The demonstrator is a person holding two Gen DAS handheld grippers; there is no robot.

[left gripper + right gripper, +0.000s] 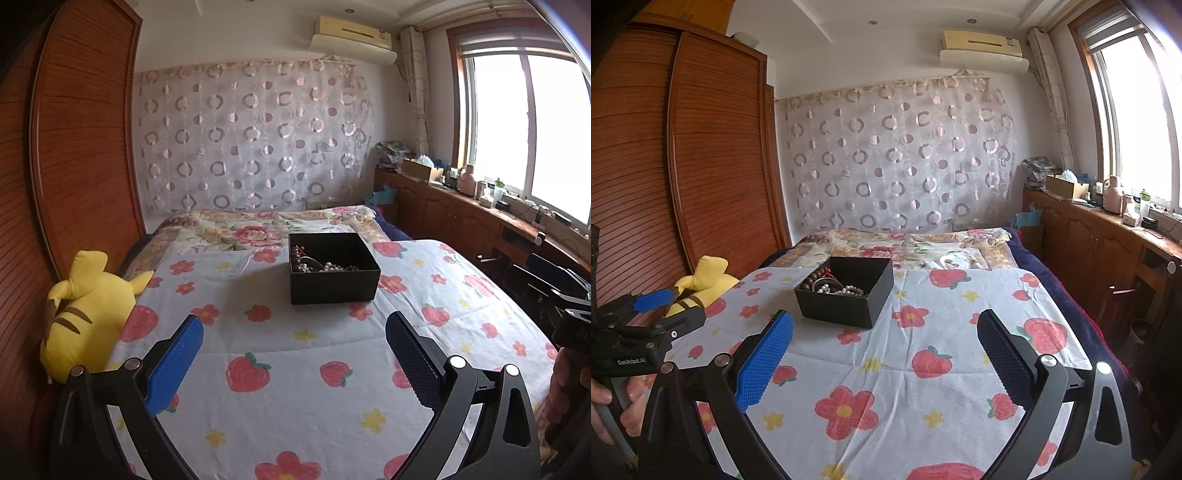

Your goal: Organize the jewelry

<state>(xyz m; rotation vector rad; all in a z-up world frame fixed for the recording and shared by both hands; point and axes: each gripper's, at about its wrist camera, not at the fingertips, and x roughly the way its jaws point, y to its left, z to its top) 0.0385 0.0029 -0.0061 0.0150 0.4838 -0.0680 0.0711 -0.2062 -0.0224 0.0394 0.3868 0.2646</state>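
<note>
**Black box of beads sitting on the strawberry sheet, both grippers wide open**

The bed is covered by a pale, slightly wrinkled cotton sheet (280, 343) printed with red strawberries, red flowers and tiny yellow ones. Past its far edge there's a plush floral blanket (255, 230), then a sheer curtain (251, 136) with shiny ring shapes on the wall.

A soft yellow plush toy (88, 314) with brown stripes lies at the bed's left edge, against a slatted wooden wardrobe (74, 147). A wooden counter (476, 214) with clutter runs under the window on the right. Nothing sits between the grippers and the box.

The jewelry box (334, 286) is a matte black square, no lid, around the middle of the bed nearer the far edge of the sheet. Inside: tangled beads (831, 286), pearly white and dark brown strands, some reddish.

The left gripper (293, 341) and right gripper (884, 341) both hover over the sheet near the front edge, textured blue pads spread apart, holding nothing.
</note>
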